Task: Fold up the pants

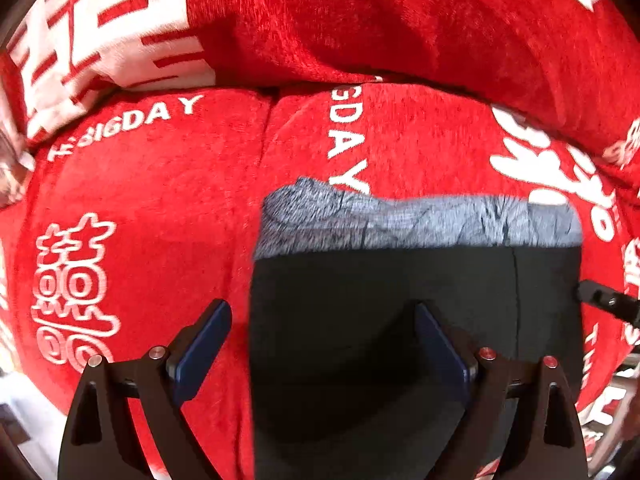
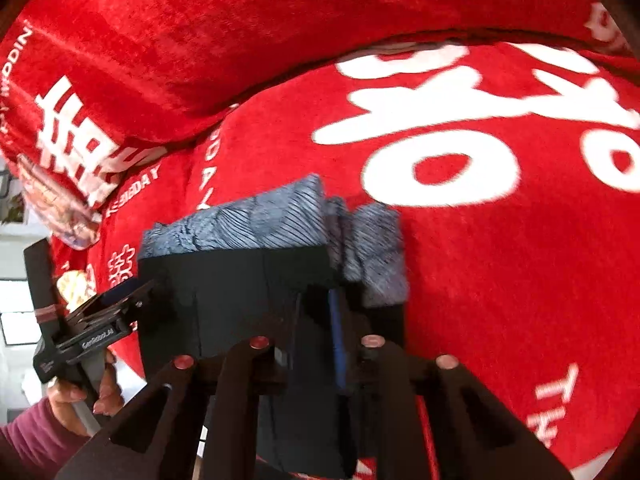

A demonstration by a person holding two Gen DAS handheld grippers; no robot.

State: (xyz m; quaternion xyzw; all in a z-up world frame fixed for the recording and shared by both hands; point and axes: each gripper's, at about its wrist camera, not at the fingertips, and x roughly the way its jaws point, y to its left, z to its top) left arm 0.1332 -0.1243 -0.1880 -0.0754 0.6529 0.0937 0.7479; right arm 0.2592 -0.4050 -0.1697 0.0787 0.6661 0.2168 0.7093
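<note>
Pants (image 1: pixel 400 320) flat on red printed blanket (image 1: pixel 160 220), black, grey waistband (image 1: pixel 420 220) at far end. Looks partly folded, narrow rectangle; further fold likely left.

Left hand-held gripper (image 1: pixel 322 344) spread wide above left edge of pants, grasping nothing.

Right hand-held gripper (image 2: pixel 316 320) clenched on right waistband corner, fabric bunched and lifted there.

Only right wrist view shows lifted corner, person's hand (image 2: pixel 86 392), purple sleeve (image 2: pixel 32 436). Left wrist view shows flat left side only.
</note>
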